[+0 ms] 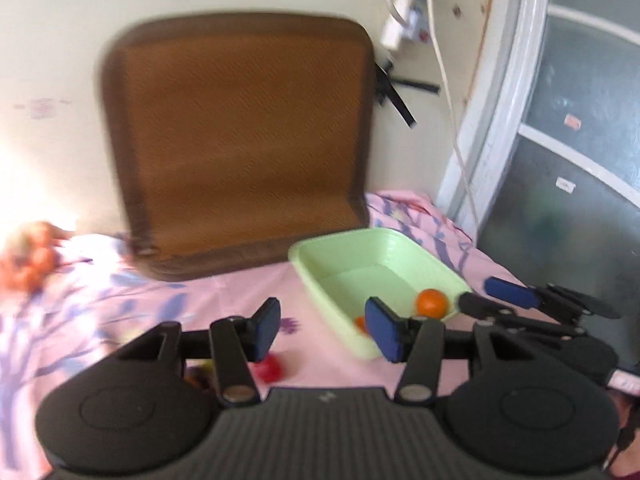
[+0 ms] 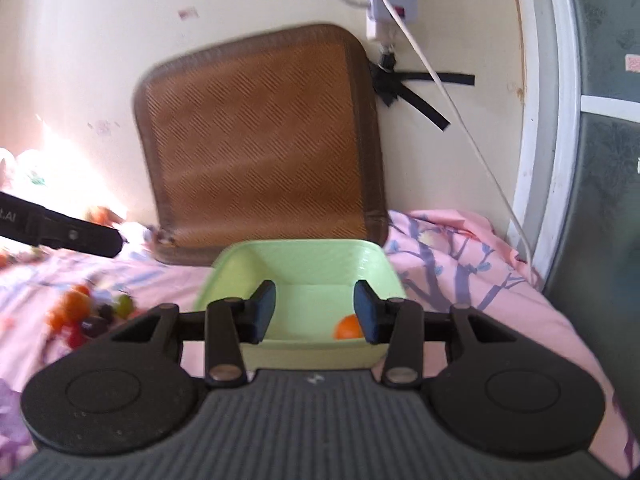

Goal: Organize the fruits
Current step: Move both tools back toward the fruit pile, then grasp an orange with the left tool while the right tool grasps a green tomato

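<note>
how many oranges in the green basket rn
2: one orange sits at the near corner of the green basket, a second orange shows partly beside it. More may be hidden.

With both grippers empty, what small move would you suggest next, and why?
Probably swing the left gripper toward the loose fruit pile on the cloth. Its jaws stand open with nothing between them, the green basket holds only a couple of oranges, and the pile lies on the left side.
</note>
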Demonstrator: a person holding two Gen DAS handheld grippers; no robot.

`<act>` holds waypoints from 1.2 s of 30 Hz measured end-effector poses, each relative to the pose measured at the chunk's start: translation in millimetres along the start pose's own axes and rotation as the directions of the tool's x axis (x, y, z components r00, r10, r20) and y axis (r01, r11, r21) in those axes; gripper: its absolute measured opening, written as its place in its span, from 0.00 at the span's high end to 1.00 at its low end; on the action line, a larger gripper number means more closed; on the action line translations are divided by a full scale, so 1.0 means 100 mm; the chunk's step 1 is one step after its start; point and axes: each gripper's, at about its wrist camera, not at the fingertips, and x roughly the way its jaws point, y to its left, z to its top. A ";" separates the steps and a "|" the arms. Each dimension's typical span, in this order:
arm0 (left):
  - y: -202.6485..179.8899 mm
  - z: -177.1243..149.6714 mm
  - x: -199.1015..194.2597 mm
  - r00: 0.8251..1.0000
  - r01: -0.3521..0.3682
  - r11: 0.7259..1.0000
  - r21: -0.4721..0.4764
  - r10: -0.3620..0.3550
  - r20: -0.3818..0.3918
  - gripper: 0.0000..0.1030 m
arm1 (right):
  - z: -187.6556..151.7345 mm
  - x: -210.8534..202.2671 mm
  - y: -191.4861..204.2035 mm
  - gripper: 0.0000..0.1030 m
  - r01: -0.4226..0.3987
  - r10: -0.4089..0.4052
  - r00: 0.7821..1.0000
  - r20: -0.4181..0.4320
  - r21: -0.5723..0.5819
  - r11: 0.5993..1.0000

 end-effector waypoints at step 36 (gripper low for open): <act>0.93 -1.00 -0.18 0.989 -0.141 0.990 -0.008 0.140 -0.040 0.54 | -0.72 -0.39 1.14 0.59 -0.041 0.058 0.994 -0.096 0.166 0.985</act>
